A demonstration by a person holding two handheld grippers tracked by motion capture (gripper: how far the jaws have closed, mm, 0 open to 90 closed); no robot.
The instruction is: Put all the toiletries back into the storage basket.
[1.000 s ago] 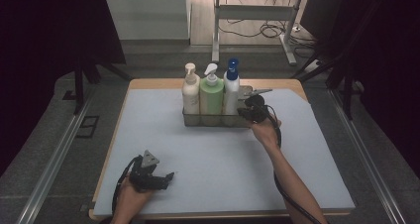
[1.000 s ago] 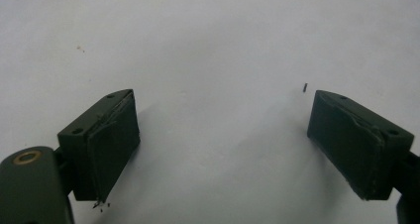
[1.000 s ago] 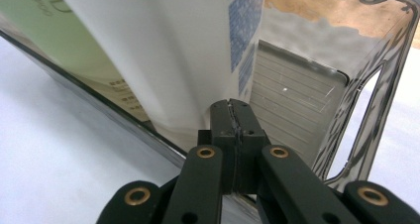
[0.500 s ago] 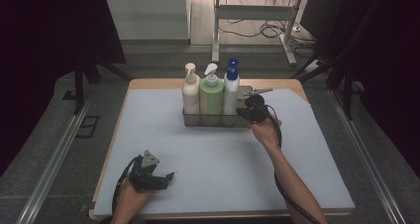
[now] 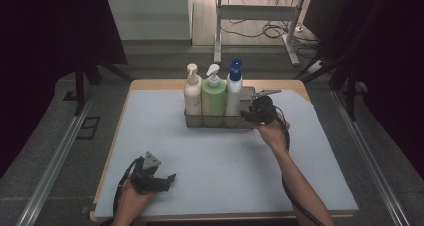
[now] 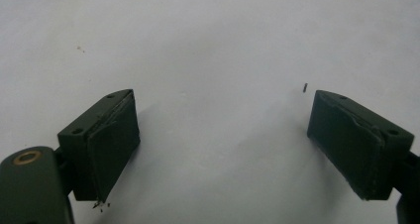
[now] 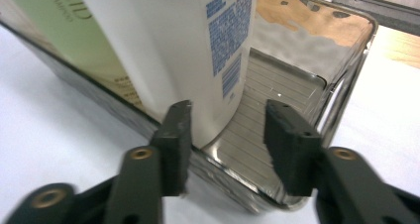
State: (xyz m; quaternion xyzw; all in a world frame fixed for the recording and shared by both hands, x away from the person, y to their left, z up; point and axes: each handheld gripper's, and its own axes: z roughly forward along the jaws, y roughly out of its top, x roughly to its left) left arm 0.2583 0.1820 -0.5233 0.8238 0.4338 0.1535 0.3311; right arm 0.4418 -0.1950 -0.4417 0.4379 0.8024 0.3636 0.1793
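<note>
Your right hand-held gripper [image 5: 248,114] sits at the right end of a shiny metal caddy [image 5: 245,122] at the far middle of the counter [image 5: 225,166], its jaws parted around the caddy's near wall and the base of a white bottle with a blue cap [image 5: 233,93]. In the right gripper view the jaws stand apart with the bottle's lower corner between them, not yet pinched. Three bottles stand upright in a row inside the caddy: a cream pump bottle [image 5: 192,93] at the left, a light green pump bottle [image 5: 213,95] in the middle, and the white one at the right, with a bare slot of slatted metal floor beside it. Judging by this, the loading looks mostly done or the unloading barely begun; you cannot tell which. Your left hand-held gripper [image 5: 169,179] rests near the front left of the counter, jaws wide apart and holding nothing. The counter is covered by a pale blue-grey mat over a wooden top. Beyond lie a grey floor, dark curtains, a metal frame stand and loose cables.
</note>
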